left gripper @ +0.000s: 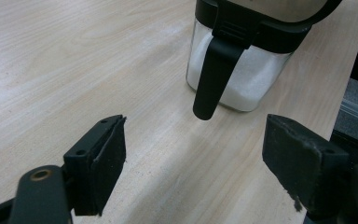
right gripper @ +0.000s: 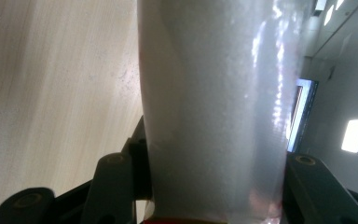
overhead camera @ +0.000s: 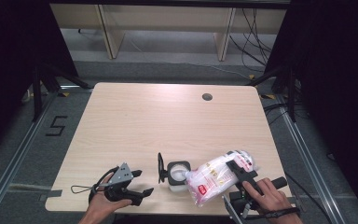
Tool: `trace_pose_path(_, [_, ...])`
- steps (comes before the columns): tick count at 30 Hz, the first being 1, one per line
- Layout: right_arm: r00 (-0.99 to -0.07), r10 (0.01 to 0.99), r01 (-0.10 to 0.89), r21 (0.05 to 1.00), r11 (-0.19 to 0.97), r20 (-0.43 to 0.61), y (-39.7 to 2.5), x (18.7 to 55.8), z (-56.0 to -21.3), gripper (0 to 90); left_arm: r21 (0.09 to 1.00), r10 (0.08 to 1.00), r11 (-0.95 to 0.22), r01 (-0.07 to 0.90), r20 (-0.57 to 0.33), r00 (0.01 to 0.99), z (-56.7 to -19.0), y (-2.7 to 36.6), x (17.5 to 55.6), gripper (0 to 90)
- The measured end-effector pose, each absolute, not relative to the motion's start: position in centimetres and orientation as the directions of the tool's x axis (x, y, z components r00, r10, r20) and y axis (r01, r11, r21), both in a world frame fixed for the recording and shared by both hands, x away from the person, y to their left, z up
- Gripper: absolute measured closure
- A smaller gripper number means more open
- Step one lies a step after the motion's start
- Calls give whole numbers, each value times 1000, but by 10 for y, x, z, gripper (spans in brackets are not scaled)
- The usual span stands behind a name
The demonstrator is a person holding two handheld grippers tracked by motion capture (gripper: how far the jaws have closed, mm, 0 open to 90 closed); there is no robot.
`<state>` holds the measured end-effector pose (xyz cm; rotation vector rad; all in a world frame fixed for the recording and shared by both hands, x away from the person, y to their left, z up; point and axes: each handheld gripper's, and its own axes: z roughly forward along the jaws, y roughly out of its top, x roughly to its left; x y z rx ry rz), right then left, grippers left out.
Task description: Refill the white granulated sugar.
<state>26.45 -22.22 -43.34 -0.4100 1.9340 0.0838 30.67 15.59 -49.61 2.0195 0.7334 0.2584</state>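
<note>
The right gripper (overhead camera: 240, 171) clamps a clear plastic bag of white grains (overhead camera: 213, 175), tilted over the square glass jar with black hinged lid (overhead camera: 177, 174) near the table's (overhead camera: 135, 121) front edge. Its red label is unreadable. The left gripper (overhead camera: 139, 183) rests open beside the jar.

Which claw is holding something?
The right claw, clamped on the white bag tipped beside the open jar; the left claw is open, empty.
</note>
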Motion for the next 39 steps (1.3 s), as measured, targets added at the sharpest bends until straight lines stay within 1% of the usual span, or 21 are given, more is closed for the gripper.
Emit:
trace_pose_path(2, [-316,-260,-340,-147,929,-912,-222,265,-432,551,835,604,-362,413,-128,787,-496,155,305,210])
trace_pose_path(5, [-352,-225,-354,-94,930,-909,-225,268,-434,557,830,596,-381,406,-115,794,-496,156,306,210])
trace_pose_path(6, [-382,-181,-341,-44,939,-906,-225,268,-438,557,832,598,-379,406,-115,793,-496,156,306,210])
trace_pose_path(8, [-360,-235,-403,-76,912,-903,-224,273,-435,559,832,599,-376,409,-118,792,-496,156,306,211])
trace_pose_path(10, [-367,-230,-395,-73,916,-901,-225,272,-435,560,831,602,-373,414,-123,789,-496,156,306,210])
trace_pose_path(12, [-413,-144,-366,19,930,-900,-228,272,-439,562,831,602,-372,413,-123,789,-496,156,306,210])
trace_pose_path(14, [-416,-151,-378,20,926,-897,-230,273,-438,563,831,597,-372,413,-126,792,-496,156,306,211])
trace_pose_path(15, [-446,-107,-371,75,925,-889,-233,274,-440,565,833,596,-374,408,-121,794,-496,156,306,211])
trace_pose_path(16, [-446,-107,-371,75,925,-889,-233,274,-440,565,834,589,-384,396,-109,801,-496,156,307,211])
trace_pose_path(17, [-477,-53,-345,132,929,-877,-236,274,-443,566,831,603,-371,414,-123,788,-496,156,306,211])
trace_pose_path(18, [-484,-41,-352,151,924,-874,-236,274,-443,567,831,603,-372,413,-122,789,-496,156,306,210])
trace_pose_path(21, [-466,-84,-387,117,915,-881,-236,276,-440,568,832,600,-370,413,-126,790,-496,156,306,210])
trace_pose_path(23, [-510,-1,-360,212,909,-860,-239,276,-442,569,826,600,-396,401,-98,794,-495,158,307,210])
trace_pose_path(24, [-510,-1,-360,212,909,-860,-239,276,-442,569,826,600,-396,401,-98,794,-495,158,307,210])
trace_pose_path(25, [-528,26,-356,250,901,-849,-241,277,-443,570,831,604,-380,407,-110,789,-496,156,306,210])
trace_pose_path(29, [-532,15,-395,264,880,-846,-243,282,-442,572,837,602,-364,409,-123,789,-497,156,306,210])
trace_pose_path(30, [-562,68,-358,317,879,-824,-244,282,-446,572,837,602,-364,409,-123,789,-497,156,306,210])
trace_pose_path(33, [-584,97,-351,359,865,-806,-247,285,-450,575,825,603,-398,402,-96,792,-495,158,307,210])
trace_pose_path(34, [-600,110,-343,378,860,-793,-248,285,-451,575,841,600,-357,406,-126,790,-497,155,306,210])
trace_pose_path(36, [-597,97,-360,375,854,-796,-249,288,-451,576,841,590,-371,393,-114,799,-496,156,307,210])
trace_pose_path(39, [-634,155,-346,457,819,-758,-254,294,-453,579,840,591,-372,394,-112,799,-497,156,308,210])
